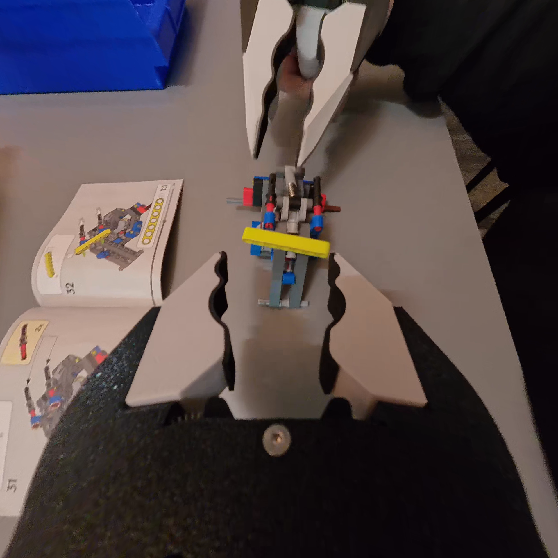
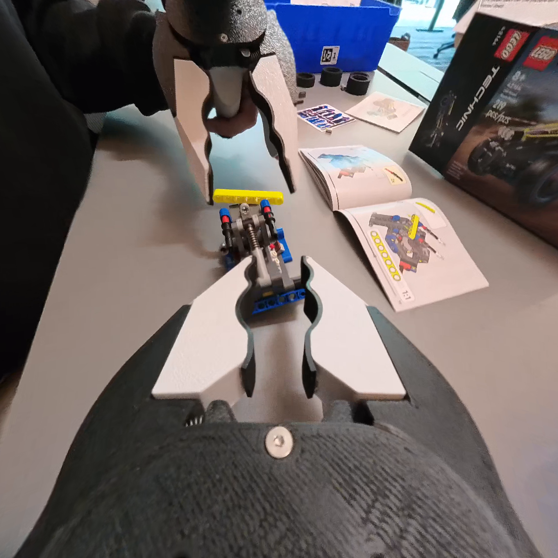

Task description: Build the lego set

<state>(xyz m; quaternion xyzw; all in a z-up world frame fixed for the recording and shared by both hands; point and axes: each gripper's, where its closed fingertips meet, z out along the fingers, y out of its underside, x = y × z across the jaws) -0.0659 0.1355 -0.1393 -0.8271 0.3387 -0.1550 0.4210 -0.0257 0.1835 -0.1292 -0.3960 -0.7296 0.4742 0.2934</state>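
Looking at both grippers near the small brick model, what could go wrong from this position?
1. The yellow beam sits skewed across the model; a nudge from the open left gripper might knock it loose.
2. The open right gripper straddles the model's far end, so closing could tip it.

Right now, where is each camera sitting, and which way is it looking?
Left wrist view: on the left gripper, looking along its open fingers over the toy model's yellow beam end; the right gripper and a hand show opposite.
Right wrist view: on the right gripper, facing back from the model's blue beam end; the left gripper, a hand and dark sleeve show.
Shared: the model, open booklet, blue bin, grey table.
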